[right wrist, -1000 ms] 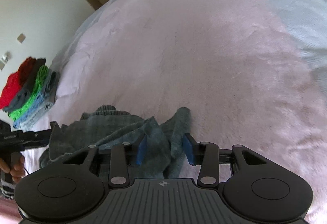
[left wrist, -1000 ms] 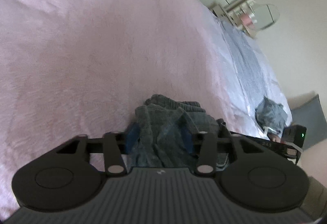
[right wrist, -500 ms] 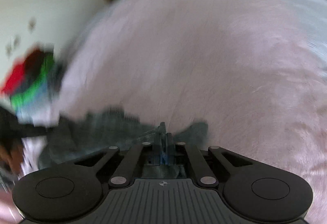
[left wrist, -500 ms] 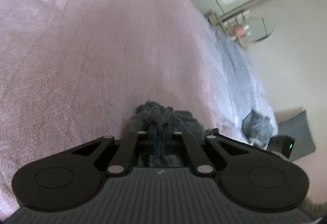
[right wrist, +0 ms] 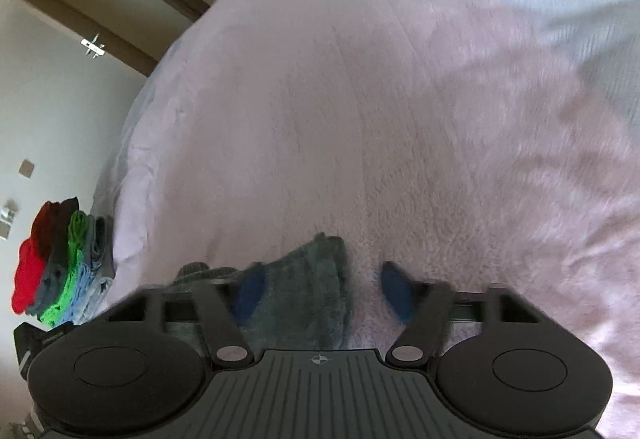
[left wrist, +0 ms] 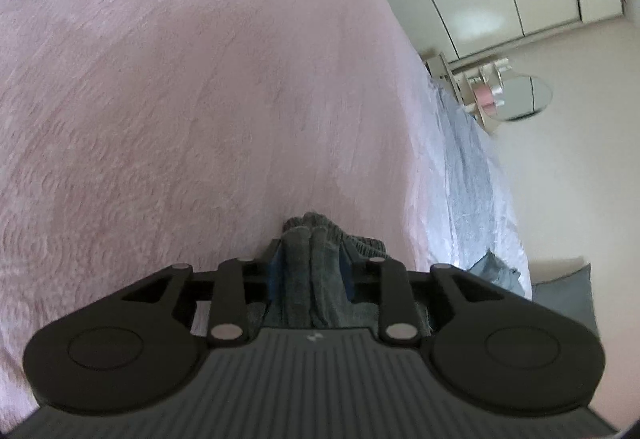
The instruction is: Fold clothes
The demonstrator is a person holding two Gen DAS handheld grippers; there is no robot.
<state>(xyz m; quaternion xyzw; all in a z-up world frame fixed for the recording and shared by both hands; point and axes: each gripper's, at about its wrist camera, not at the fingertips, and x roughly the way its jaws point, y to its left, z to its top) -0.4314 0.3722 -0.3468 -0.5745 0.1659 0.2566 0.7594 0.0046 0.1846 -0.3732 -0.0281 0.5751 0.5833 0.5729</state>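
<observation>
Right wrist view: both grippers' jaws, pinched shut half a second ago, are opening, the right gripper (right wrist: pixel 324 289) releasing the grey garment (right wrist: pixel 304 295) at 6 o'clock on the pink bed (right wrist: pixel 360 119), the left gripper (left wrist: pixel 311 271) loosening, suggesting a fold just laid.

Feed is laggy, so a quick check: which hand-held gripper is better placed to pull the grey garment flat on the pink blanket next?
Left. The left hand-held gripper has a bunched fold of the grey garment filling its opening jaws. The right hand-held gripper is opening wide, with cloth beside one pad only, so it would probably need to regrasp.
</observation>
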